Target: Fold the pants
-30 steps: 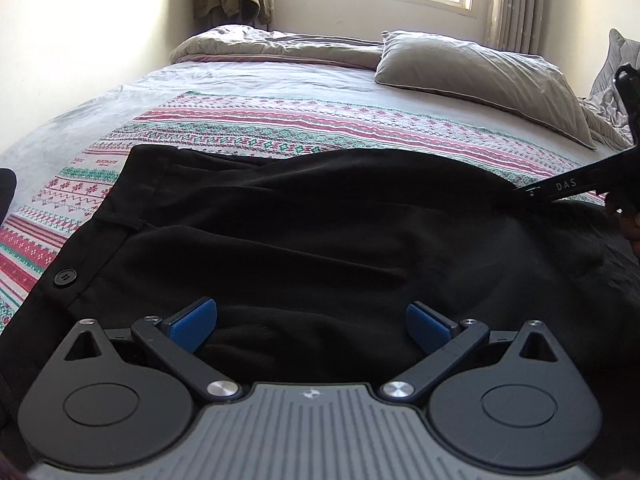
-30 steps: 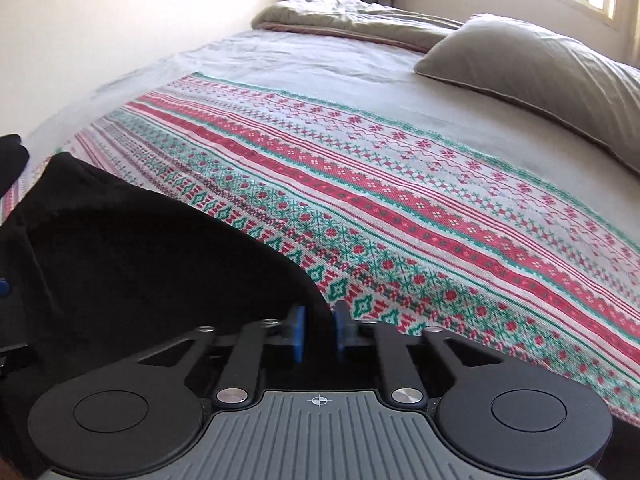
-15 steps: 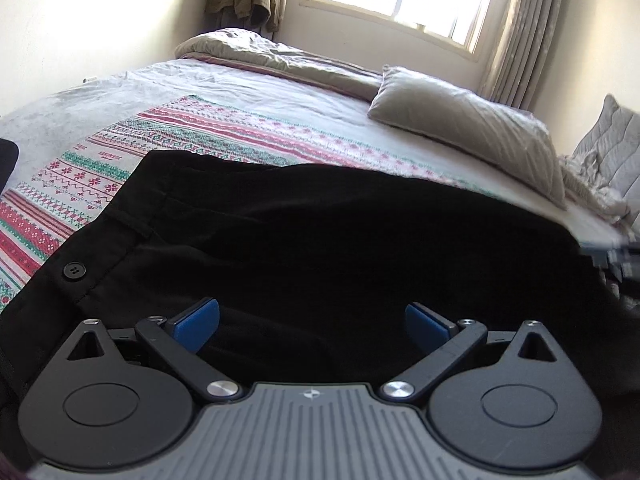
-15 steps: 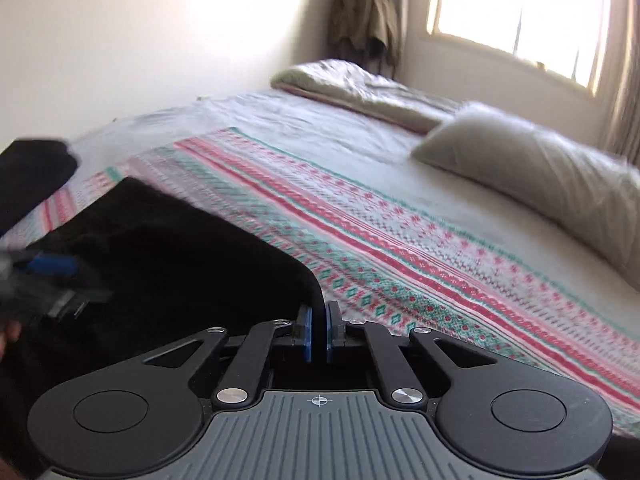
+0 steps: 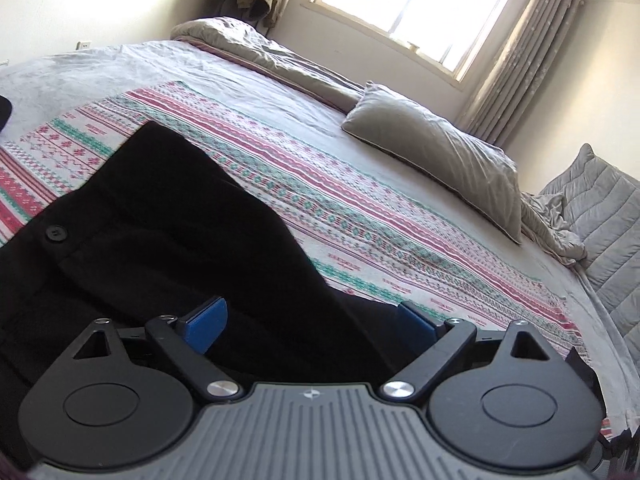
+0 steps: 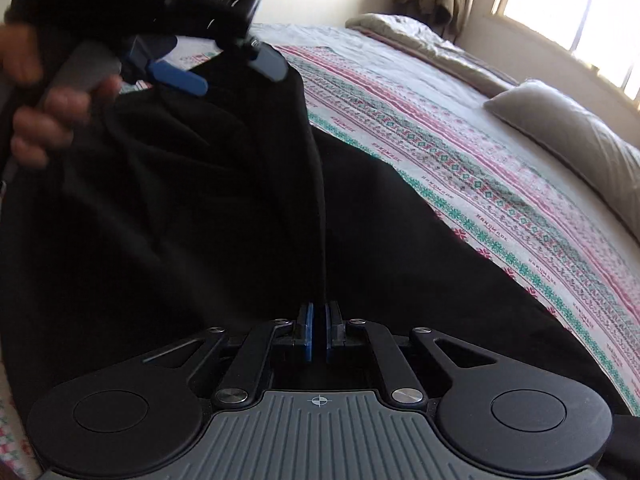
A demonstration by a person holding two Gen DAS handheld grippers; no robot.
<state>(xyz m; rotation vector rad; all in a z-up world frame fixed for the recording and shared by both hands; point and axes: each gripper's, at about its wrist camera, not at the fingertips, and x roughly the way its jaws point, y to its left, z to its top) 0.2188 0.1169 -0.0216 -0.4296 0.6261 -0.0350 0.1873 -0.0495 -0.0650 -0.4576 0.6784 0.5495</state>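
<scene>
Black pants lie on a striped patterned blanket on the bed, waistband and button at the left. My left gripper is open, its blue pads wide apart over the pants. My right gripper is shut on a lifted fold of the pants, which hangs taut up toward the left gripper. In the right wrist view the left gripper shows at the upper left, held by a hand, blurred.
A grey pillow lies at the far side of the bed. A rumpled grey duvet is at the head. A quilted grey cushion is at the right. A window and curtains are behind.
My right gripper has swung left, carrying the pant fabric up and over the rest. The left gripper has risen and tilted, so more of the blanket shows on the right.
</scene>
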